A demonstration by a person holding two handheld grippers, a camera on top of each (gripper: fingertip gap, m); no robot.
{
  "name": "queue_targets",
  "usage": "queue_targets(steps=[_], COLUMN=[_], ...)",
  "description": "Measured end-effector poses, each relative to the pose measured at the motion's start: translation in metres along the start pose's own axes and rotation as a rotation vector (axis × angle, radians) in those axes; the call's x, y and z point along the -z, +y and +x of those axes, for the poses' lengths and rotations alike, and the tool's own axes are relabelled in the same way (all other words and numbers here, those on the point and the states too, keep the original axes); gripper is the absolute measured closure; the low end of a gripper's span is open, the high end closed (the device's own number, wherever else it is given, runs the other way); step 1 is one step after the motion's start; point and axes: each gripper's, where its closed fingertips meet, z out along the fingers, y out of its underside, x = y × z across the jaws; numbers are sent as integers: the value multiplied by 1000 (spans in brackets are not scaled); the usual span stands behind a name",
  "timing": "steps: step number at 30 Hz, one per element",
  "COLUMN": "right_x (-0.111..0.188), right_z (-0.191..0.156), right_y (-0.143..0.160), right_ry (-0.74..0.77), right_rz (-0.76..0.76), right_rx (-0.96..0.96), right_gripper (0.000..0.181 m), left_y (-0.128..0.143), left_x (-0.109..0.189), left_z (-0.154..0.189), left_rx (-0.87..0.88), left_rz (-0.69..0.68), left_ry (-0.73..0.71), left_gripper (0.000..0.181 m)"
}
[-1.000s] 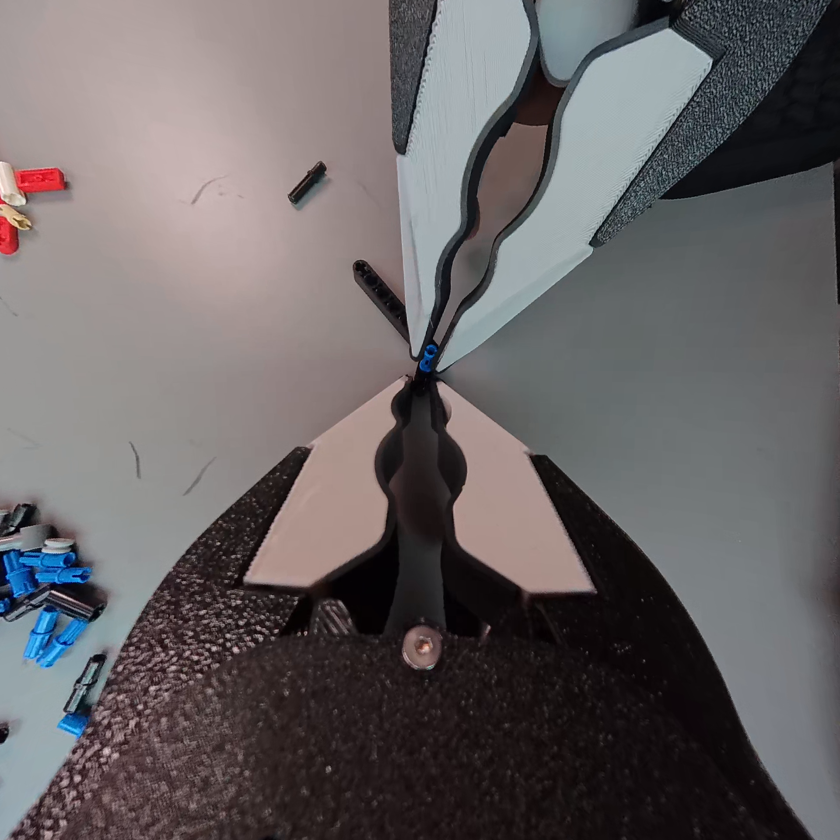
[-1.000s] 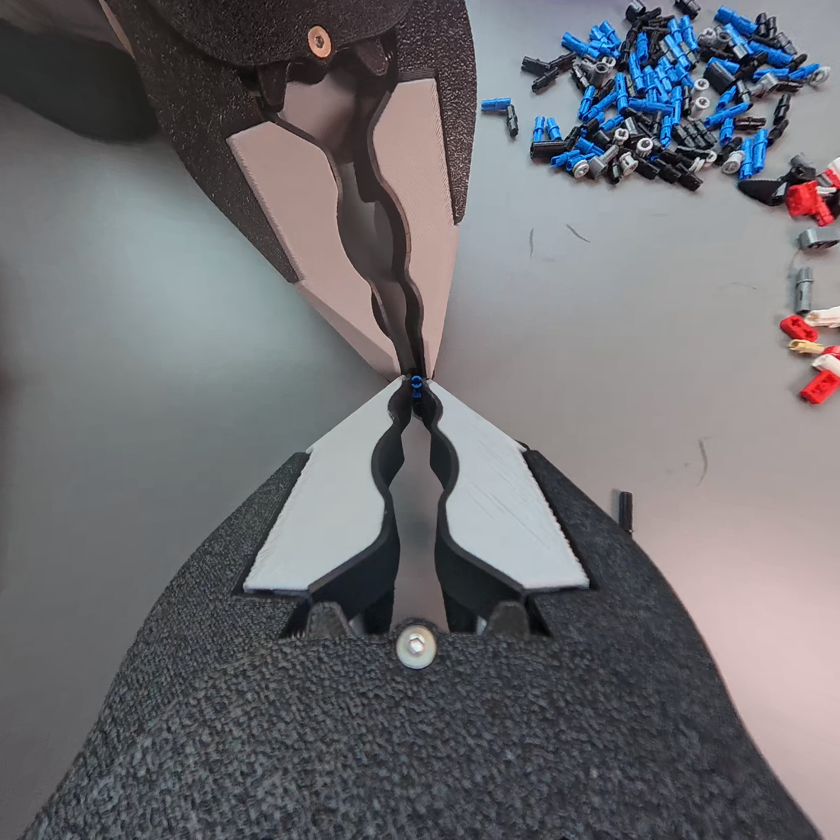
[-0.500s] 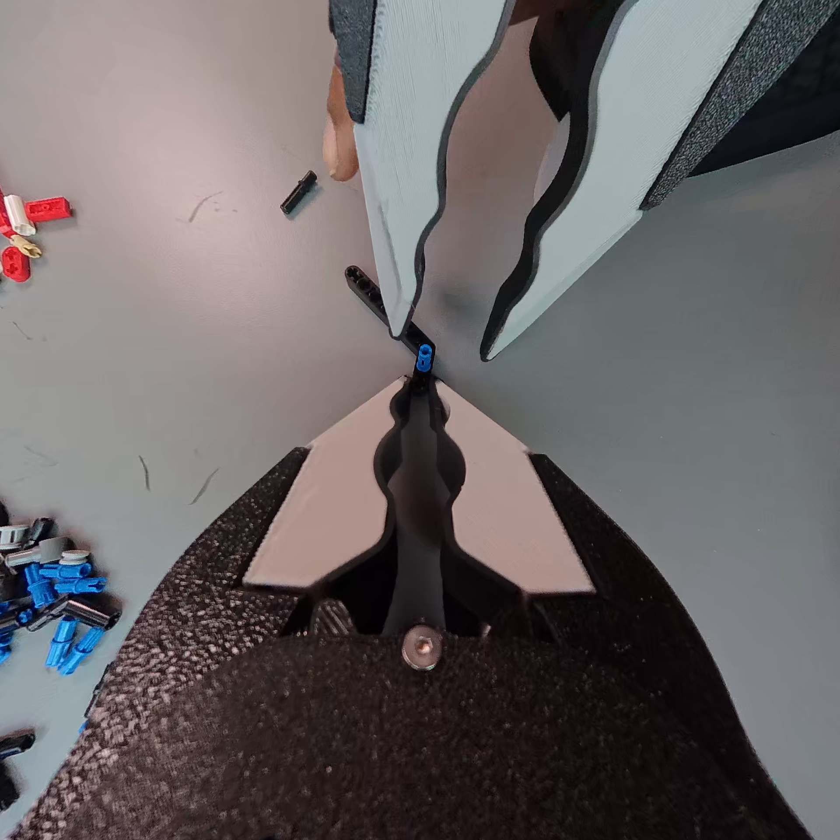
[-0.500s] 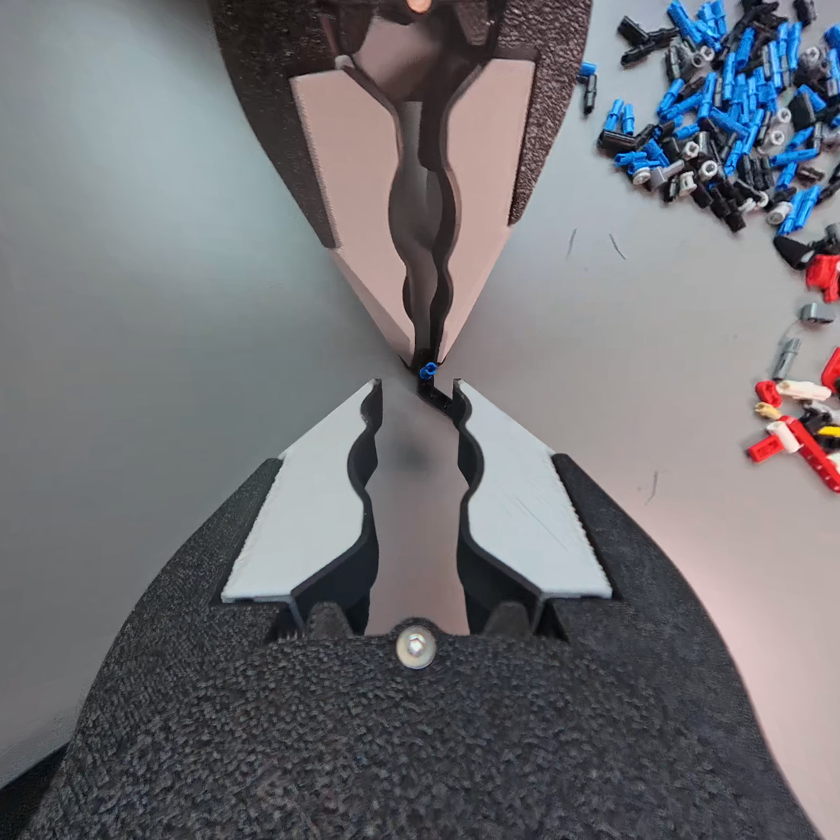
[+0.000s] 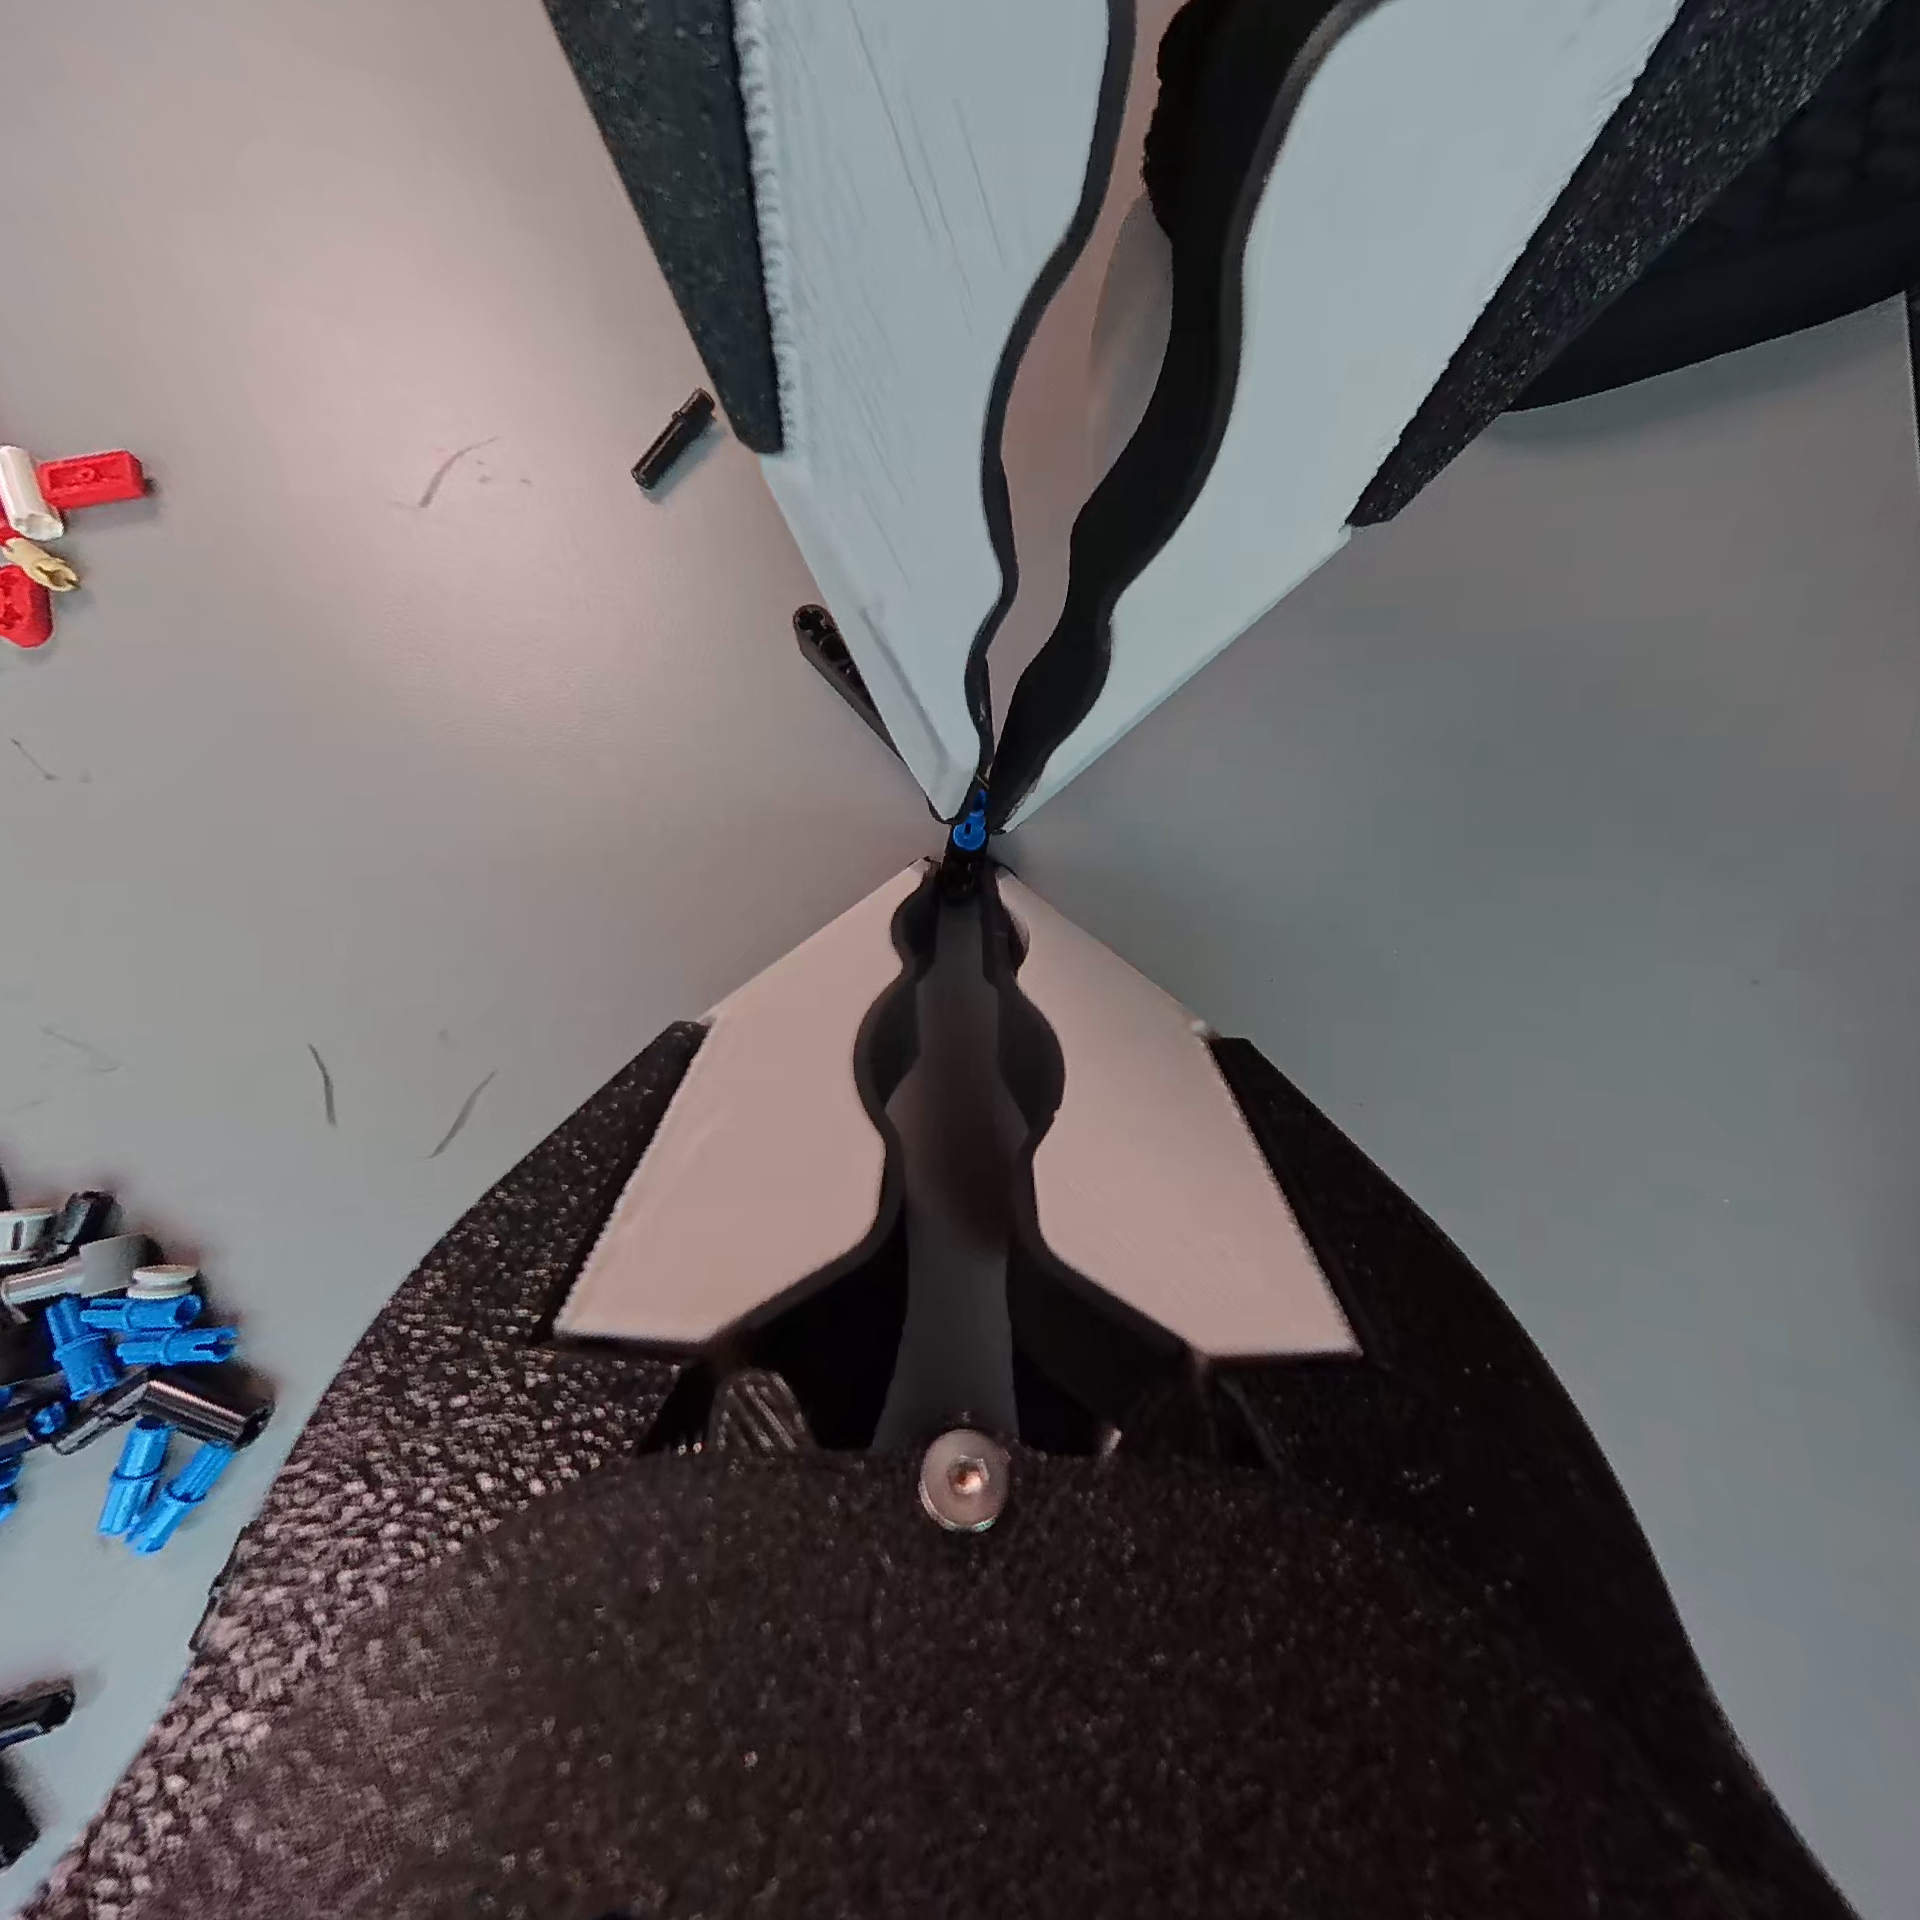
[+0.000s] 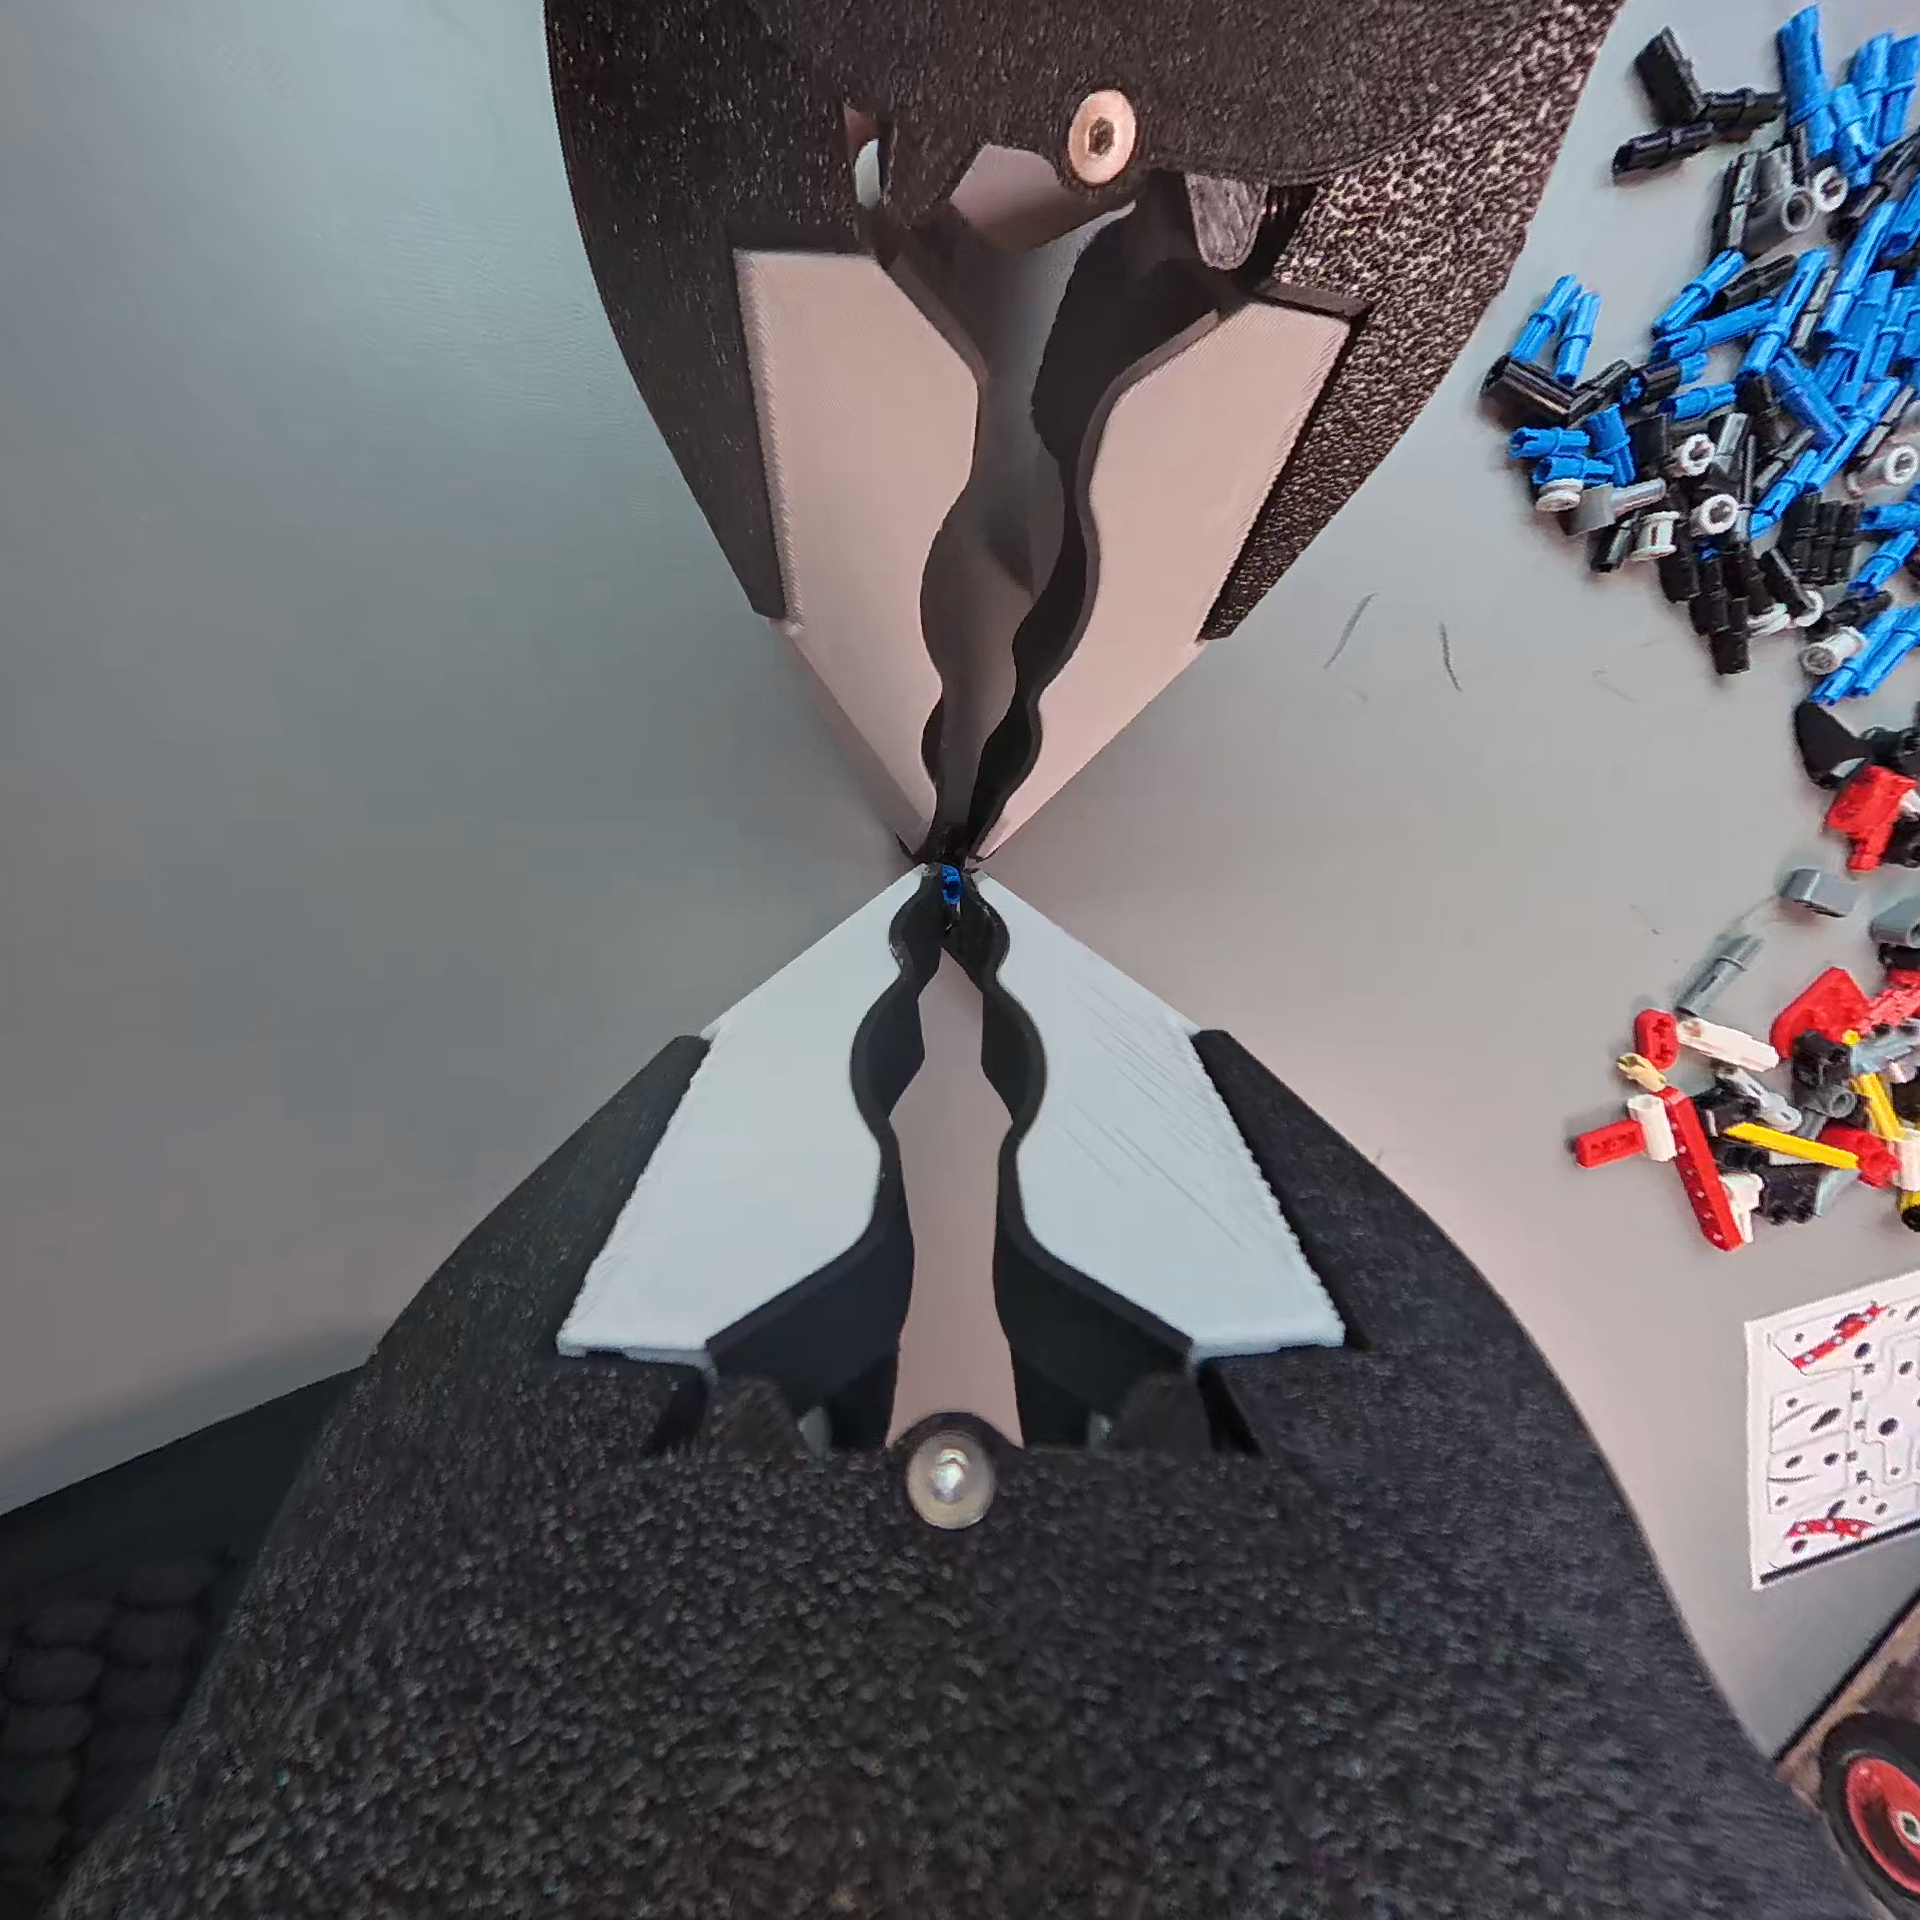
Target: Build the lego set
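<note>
Well, the grey table is the biggest thing in front of me, and most of it lies bare: the whole stretch on my left side in the right wrist view is free, down to a dark edge at the lower left corner where the top ends. The crowded side is the other one. There, a heap of blue and black pins spreads along the upper right margin, a smaller heap of red, white and yellow pieces sits below it, and a printed sheet lies near the lower right border. Between those heaps and my tools there is a clear lane of tabletop.

My left gripper and my right gripper meet tip to tip in mid-frame, well apart from the heaps. The left one is pinched narrow on a black beam, whose far end pokes out to the side past the right tool's finger. The right one is likewise drawn close, its fingertips nipping a small blue pin that stands at the beam's held end, right where the two sets of tips come together. In the right wrist view the same pin shows as a blue speck between my tips; whether it is fully seated in the beam I cannot tell.

In the left wrist view, a lone black pin lies on the open table just beyond the right tool, apart from everything else. A few red and white pieces sit at the left edge.
</note>
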Motion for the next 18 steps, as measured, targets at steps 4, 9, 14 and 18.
queue_targets(steps=[4,9,14,18], right_x=[-1,-1,-2,3], right_z=[0,-1,-1,6], right_y=[0,0,-1,-9], right_ry=[-37,-48,-54,-8], right_rz=[-16,-12,28,229], right_rx=[2,-21,-78,-188], right_gripper=[179,179,178,177], left_y=[0,0,0,-2], left_x=[0,0,1,10], left_z=[0,0,0,0], left_rx=[9,16,9,103], left_rz=[2,1,0,31], left_ry=[7,14,9,96], left_gripper=[175,175,175,175])
